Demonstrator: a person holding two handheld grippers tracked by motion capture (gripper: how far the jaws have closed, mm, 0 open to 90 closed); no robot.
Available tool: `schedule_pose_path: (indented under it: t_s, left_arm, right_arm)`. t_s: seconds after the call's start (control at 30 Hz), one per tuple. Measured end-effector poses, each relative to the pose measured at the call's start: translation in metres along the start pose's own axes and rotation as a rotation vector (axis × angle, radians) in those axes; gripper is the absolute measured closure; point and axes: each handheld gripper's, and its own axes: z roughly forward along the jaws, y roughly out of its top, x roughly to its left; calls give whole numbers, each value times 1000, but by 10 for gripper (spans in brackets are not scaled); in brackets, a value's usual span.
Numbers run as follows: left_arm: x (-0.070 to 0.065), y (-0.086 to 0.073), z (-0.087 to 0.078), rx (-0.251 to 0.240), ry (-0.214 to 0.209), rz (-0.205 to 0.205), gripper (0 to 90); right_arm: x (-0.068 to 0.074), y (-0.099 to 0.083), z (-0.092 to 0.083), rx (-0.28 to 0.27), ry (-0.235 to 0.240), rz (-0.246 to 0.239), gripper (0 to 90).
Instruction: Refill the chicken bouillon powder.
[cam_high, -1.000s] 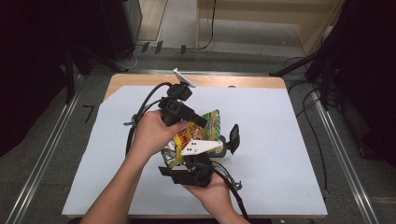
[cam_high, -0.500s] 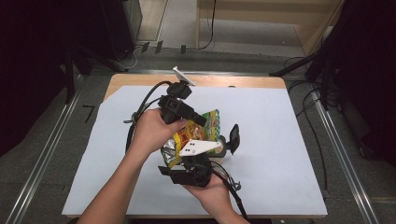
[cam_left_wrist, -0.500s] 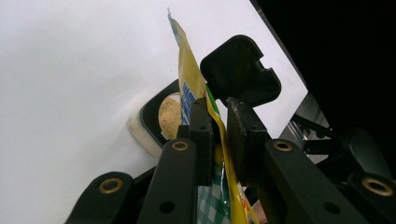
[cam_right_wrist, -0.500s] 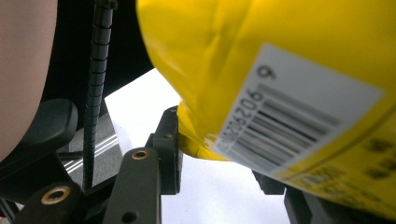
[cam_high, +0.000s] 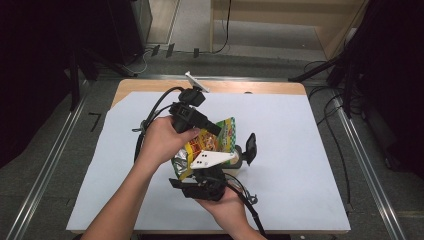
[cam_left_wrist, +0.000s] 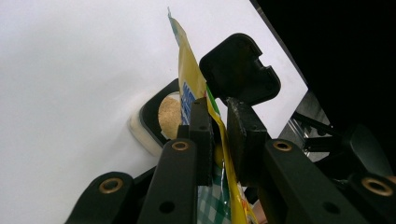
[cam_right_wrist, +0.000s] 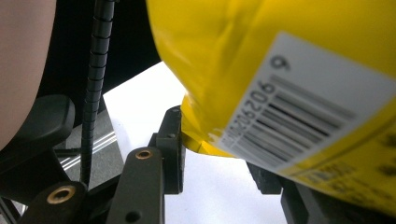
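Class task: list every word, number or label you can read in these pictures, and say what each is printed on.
"206206" then "9": digits by the barcode on the white label of the yellow bag; further digits are cut off.
Yellow print beneath the label: blurred.
Blue print on the bag's front: unreadable.
Bag's front from above: too small.

My left gripper is clamped tight; my right gripper, just below it, has been closing, palm up.
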Motion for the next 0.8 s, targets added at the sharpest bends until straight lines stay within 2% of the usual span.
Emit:
schedule_pose_path:
  t_s: [0.23, 0.6, 0.8]
  left_arm:
    - [1, -6, -1, -27, -10, -7, 807]
    - [-1, -3, 0, -24, -10, 9, 806]
    - [3, -3, -1, -23, -23, -4, 806]
  right_arm:
    - [2, -2, 2, 9, 0, -12, 633]
    - [0, 0, 0, 6, 2, 0, 634]
    - [0, 1, -1, 22, 4, -11, 635]
